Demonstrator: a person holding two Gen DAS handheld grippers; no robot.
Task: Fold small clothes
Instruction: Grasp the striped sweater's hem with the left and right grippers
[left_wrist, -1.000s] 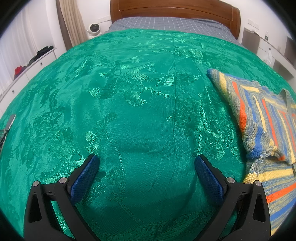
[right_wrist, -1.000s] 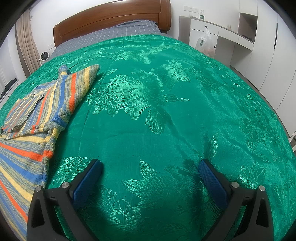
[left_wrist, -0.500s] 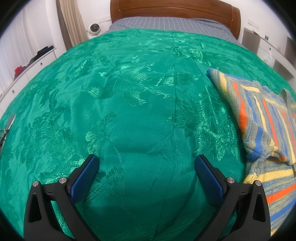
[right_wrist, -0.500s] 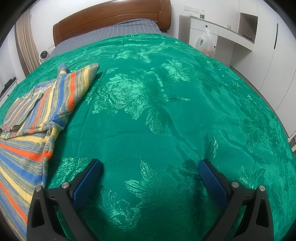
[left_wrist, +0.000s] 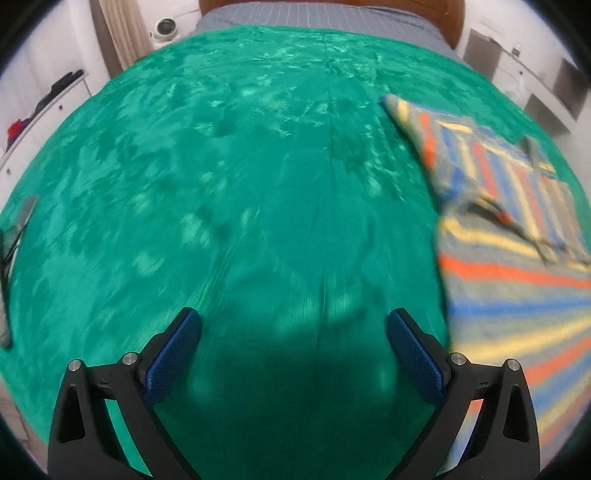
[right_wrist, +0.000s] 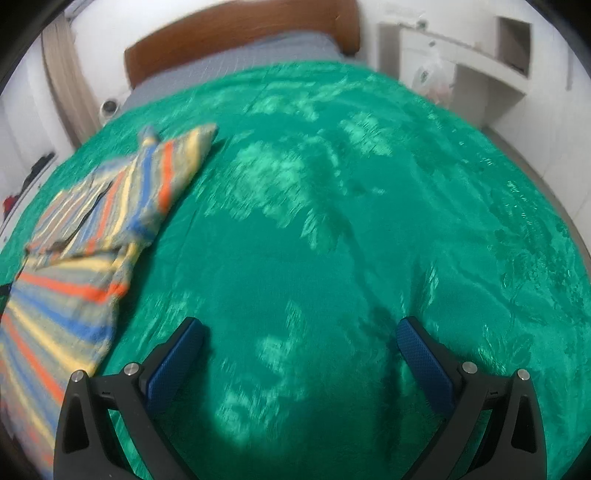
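Note:
A striped knit garment (left_wrist: 509, 236) in grey, yellow, orange and blue lies on the green bedspread (left_wrist: 258, 184), with a sleeve folded over its body. In the left wrist view it is at the right, just right of my open, empty left gripper (left_wrist: 293, 332). In the right wrist view the garment (right_wrist: 85, 251) is at the left, just left of my open, empty right gripper (right_wrist: 301, 343). Both views are blurred by motion.
A wooden headboard (right_wrist: 236, 40) and grey sheet (left_wrist: 314, 18) are at the far end. White cabinets (right_wrist: 465, 70) stand at the right of the bed and white drawers (left_wrist: 40, 110) at the left. A dark object (left_wrist: 14, 236) lies at the bedspread's left edge.
Both grippers have moved forward and tilted down over the bed; the garment now looks closer to each. Jaws stay open.

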